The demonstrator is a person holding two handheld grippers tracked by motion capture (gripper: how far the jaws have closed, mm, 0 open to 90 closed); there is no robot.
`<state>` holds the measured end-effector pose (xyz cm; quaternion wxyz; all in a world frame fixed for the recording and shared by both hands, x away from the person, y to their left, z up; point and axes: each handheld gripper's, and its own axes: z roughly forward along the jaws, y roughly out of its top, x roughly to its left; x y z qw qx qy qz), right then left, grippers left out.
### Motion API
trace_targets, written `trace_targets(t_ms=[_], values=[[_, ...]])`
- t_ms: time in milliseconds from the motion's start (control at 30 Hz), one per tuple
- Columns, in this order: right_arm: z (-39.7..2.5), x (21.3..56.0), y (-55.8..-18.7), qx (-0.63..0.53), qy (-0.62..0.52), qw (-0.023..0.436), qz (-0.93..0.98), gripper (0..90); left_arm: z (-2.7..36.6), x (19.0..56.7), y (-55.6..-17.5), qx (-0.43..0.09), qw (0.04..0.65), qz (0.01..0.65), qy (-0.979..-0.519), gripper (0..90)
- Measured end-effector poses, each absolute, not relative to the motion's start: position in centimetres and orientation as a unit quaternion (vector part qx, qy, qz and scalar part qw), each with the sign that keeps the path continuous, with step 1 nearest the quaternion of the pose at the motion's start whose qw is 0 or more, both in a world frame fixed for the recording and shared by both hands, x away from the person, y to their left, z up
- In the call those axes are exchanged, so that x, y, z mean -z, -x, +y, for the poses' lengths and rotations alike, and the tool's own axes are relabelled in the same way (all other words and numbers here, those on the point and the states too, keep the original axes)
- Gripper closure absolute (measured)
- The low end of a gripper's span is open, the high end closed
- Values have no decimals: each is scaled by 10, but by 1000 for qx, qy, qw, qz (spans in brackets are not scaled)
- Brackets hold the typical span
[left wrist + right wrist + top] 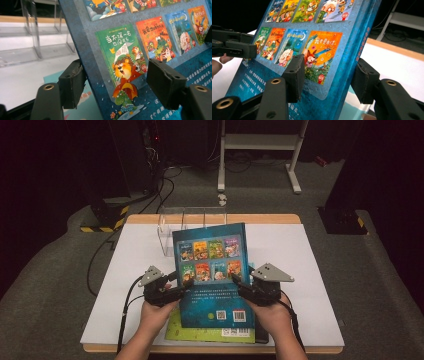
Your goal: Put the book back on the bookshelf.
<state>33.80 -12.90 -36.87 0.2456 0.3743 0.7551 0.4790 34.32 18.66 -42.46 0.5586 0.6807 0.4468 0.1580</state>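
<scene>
Blue picture book [214, 270], tilted, clamped between both tools

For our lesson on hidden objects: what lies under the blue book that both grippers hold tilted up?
Under the blue book lies a green book flat on the white table; its front edge and a teal corner show. The raised book covers the rest of it.

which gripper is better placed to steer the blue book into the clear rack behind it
Probably the right gripper: its jaws straddle the blue book at the spine edge. The left gripper holds the opposite edge. The clear rack stands behind.
</scene>
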Motion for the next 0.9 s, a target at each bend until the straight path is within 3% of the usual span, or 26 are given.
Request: trace_targets(t_ms=[900], values=[[-106, 342, -331, -508, -341, 316, 725, 519, 202, 402, -323, -262, 593, 429, -629, 523]])
